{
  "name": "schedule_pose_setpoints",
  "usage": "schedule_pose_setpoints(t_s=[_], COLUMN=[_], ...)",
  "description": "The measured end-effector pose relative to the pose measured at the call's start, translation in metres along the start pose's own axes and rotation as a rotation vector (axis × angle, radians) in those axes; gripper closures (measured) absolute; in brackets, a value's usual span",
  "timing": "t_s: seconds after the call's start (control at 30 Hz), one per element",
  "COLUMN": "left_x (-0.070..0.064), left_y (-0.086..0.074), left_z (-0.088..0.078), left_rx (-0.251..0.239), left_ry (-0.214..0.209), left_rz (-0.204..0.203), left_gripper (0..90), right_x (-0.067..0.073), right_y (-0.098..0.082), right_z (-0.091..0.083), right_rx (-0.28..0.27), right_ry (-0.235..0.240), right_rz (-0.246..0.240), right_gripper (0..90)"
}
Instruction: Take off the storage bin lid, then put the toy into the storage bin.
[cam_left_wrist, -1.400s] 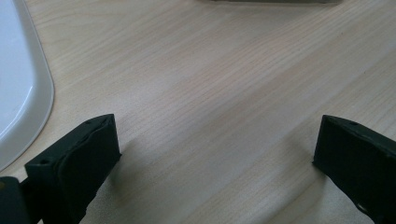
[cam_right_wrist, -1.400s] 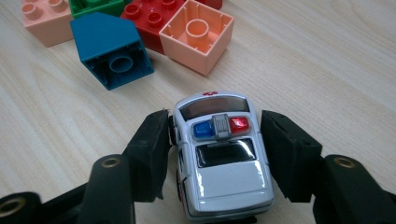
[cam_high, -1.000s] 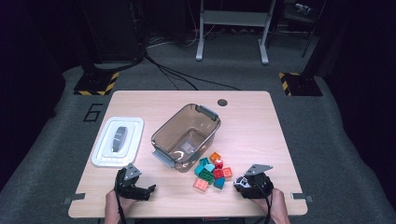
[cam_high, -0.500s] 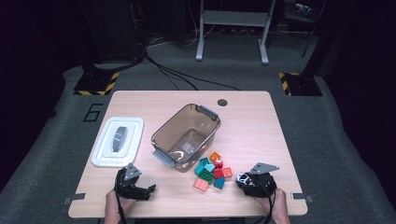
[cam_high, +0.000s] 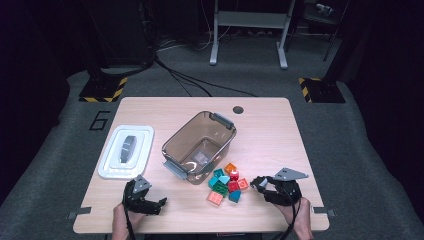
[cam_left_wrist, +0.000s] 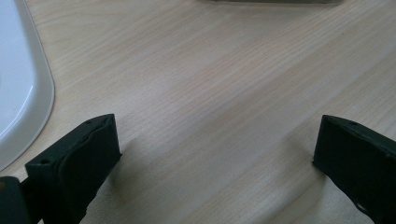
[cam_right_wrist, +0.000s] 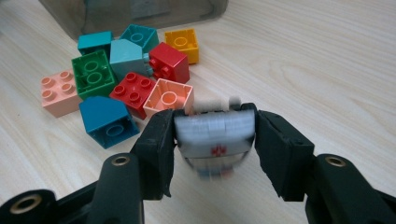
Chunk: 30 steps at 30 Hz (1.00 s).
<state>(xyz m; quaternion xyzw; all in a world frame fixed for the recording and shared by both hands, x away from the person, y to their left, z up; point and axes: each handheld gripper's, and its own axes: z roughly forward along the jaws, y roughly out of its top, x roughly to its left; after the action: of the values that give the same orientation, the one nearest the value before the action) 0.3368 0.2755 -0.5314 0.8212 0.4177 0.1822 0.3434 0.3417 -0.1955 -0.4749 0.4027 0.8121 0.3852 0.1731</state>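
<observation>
My right gripper (cam_right_wrist: 215, 126) is shut on a small white brick (cam_right_wrist: 215, 133) with a red mark, its jaws having just been closing on it. It holds the brick slightly above the table, just right of a pile of coloured bricks (cam_high: 227, 182). From above, the right gripper (cam_high: 257, 183) is at the table's front right with a hand behind it. The pile (cam_right_wrist: 126, 74) holds red, green, teal, peach and orange bricks. My left gripper (cam_high: 159, 204) rests at the front left, and in its own view the left gripper (cam_left_wrist: 215, 149) stands open over bare wood.
A clear brownish bin (cam_high: 172, 145) stands in the middle of the wooden table (cam_high: 280, 135), right behind the pile. A white lid (cam_high: 112, 167) lies at the left, its edge (cam_left_wrist: 28, 93) close to my left jaw. A round hole (cam_high: 238, 109) sits near the far edge.
The right gripper has risen a little and drawn slightly back from the pile with the white brick in it. The left gripper has not moved.
</observation>
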Motion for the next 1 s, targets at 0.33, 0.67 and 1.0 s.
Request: schedule_pose_setpoints(t_s=[0.33,0.67,1.0], left_x=[0.0,0.0,0.0], left_y=[0.0,0.0,0.0], left_z=[0.0,0.0,0.0], left_rx=[0.0,0.0,0.0], left_ry=[0.0,0.0,0.0], left_rz=[0.0,-0.001,0.0], left_gripper=[0.0,0.1,0.0], right_x=[-0.003,-0.004,-0.007], right_y=[0.015,0.039,0.062], right_z=[-0.006,-0.012,-0.01], right_rx=[-0.022,-0.048,-0.058], right_ry=[-0.02,-0.039,-0.042], right_rz=[-0.016,-0.033,-0.038], right_gripper=[47.8,47.8,47.8])
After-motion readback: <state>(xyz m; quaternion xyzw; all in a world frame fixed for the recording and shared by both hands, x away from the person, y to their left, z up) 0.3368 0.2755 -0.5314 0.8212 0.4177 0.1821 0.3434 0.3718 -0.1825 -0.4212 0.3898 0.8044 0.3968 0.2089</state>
